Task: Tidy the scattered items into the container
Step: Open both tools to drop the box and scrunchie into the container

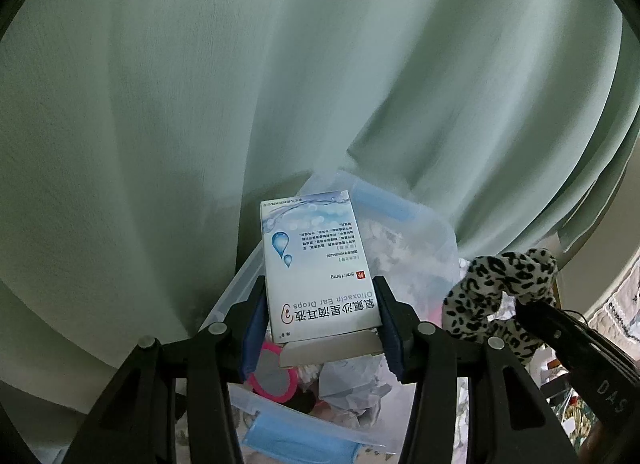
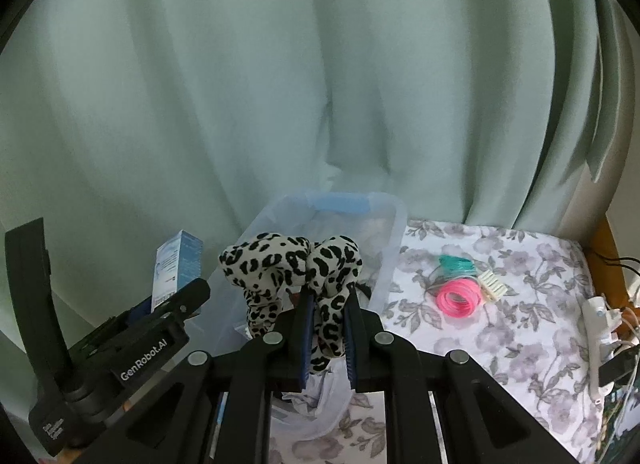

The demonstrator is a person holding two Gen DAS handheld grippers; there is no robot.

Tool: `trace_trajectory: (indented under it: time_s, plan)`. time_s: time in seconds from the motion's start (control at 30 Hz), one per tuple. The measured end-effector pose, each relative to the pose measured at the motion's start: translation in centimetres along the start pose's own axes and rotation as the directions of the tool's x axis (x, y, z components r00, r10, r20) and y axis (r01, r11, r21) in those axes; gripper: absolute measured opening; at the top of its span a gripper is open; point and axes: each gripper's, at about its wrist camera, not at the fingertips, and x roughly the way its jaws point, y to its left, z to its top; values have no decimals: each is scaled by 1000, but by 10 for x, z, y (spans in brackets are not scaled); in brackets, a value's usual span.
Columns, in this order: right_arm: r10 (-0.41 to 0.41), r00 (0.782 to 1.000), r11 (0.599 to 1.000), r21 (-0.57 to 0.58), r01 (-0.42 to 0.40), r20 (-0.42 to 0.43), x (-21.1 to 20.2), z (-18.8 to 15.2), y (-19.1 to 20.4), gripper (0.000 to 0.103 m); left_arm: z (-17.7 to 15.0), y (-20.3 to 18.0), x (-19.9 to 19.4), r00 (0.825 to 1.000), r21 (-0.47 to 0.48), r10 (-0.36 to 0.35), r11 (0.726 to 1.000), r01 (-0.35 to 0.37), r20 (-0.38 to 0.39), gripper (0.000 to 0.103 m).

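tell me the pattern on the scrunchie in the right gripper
Black leopard spots on off-white, on the scrunchie; clearest in the right wrist view.

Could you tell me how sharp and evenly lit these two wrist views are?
Left wrist view: the box print reads sharply; dim, flat light, the curtain bowed by the fisheye, corners black. Right wrist view: soft throughout, the hair tie slightly blurred, no glare.

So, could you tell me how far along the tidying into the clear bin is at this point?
Done: the clear bin already holds a pink mirror, crumpled wrappers and a blue mask.

In hand: the left hand-held gripper grips an ear drops box and the right hand-held gripper a leopard-print scrunchie, both over the bin.

Left: pink coil ties, teal coil ties and a small white comb lie on the floral sheet.
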Motion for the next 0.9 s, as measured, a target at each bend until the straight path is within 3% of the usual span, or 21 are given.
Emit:
trace_trajectory:
  time_s: [0.3,0.37,0.63,0.73,0.83,0.9]
  plan:
    - [-9,998,1000,-15,8,-58,24,-3,10,15,6,-9,31,998,27,-11,1000,13,-60,51]
    - [-10,998,1000,-18,9,-69,29,-3,12,15,2,-23,22,997,28,-11,1000,13,-72,51]
    - [-10,995,1000,-28,7,-97,42,-3,16,15,-7,-6,-2,996,11,-8,1000,9,-88,52]
    - [-14,994,999,-31,11,-109,46,-3,17,18,-15,2,-52,996,11,-8,1000,9,-90,52]
    - [-27,991,999,-40,22,-128,50,-3,19,19,-12,1,-52,995,11,5,1000,-4,-95,62]
    - [-36,989,999,-42,31,-140,52,-4,20,31,-11,0,-47,995,8,4,1000,-3,-95,64]
